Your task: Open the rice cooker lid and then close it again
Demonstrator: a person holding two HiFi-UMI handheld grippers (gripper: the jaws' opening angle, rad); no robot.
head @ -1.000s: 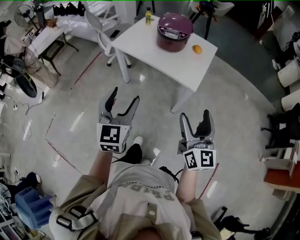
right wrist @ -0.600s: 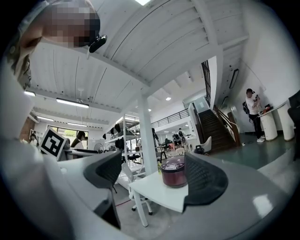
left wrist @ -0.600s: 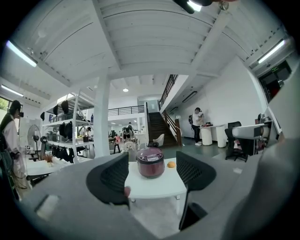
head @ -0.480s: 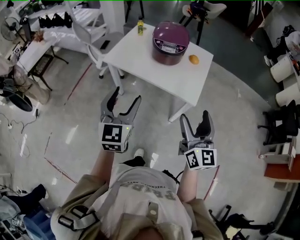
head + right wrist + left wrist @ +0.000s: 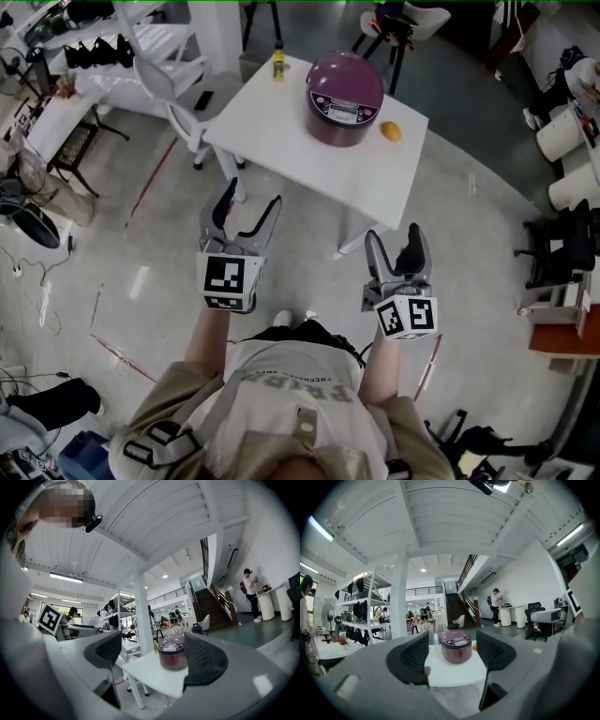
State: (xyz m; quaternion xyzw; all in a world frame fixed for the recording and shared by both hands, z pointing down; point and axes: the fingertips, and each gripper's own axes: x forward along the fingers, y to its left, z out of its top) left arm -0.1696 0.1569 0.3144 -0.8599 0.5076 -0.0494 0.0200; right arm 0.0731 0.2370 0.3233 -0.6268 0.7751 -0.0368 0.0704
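A purple rice cooker (image 5: 344, 97) with its lid down stands on a white table (image 5: 281, 127) ahead of me. It also shows far off between the jaws in the left gripper view (image 5: 456, 645) and the right gripper view (image 5: 172, 654). My left gripper (image 5: 247, 208) is held over the floor short of the table, open and empty. My right gripper (image 5: 394, 249) hangs beside it, also open with nothing between its fingers. Both are well apart from the cooker.
An orange fruit (image 5: 391, 131) lies right of the cooker and a small yellow bottle (image 5: 278, 62) stands at the table's far corner. A white chair (image 5: 173, 89) sits left of the table. Shelves, desks and a fan line the left; black chairs stand at the right.
The table and cooker have come nearer in the head view as I walked toward them. Both grippers stayed open and kept their pose in front of me.
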